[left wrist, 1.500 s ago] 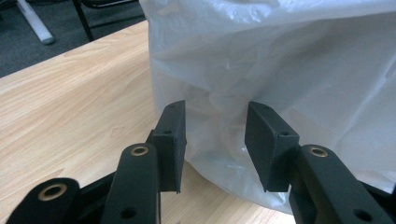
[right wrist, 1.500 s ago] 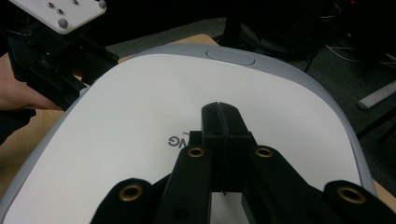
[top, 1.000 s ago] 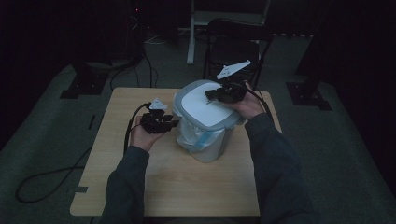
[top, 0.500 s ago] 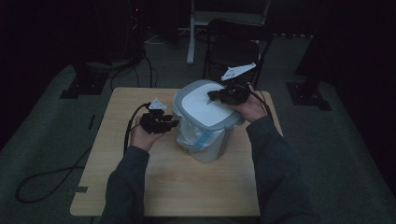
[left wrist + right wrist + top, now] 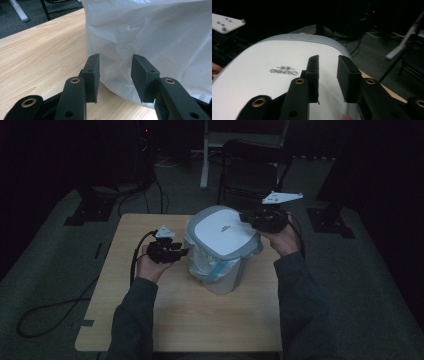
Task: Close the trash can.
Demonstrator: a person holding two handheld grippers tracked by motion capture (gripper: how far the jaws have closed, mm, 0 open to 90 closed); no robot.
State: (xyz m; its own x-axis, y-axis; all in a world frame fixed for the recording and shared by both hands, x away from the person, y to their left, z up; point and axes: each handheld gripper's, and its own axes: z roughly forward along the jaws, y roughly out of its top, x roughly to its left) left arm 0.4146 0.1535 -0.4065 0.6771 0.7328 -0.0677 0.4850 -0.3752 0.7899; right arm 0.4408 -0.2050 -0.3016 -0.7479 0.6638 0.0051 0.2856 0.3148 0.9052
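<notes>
- Right gripper (image 5: 327,75) hovers over the bin's white lid (image 5: 222,231), jaws just parted, nothing between them; lid sits shut.
- Left gripper (image 5: 115,75), jaws spread, faces the bag's (image 5: 155,42) overhang, ungripped.
- Bin (image 5: 225,272) stands mid-table (image 5: 125,320); removing the bag likely remains.

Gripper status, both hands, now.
Left gripper: open, holding nothing, fingers apart just short of the white bin liner.
Right gripper: open, just been opening, empty over the bin lid.
</notes>
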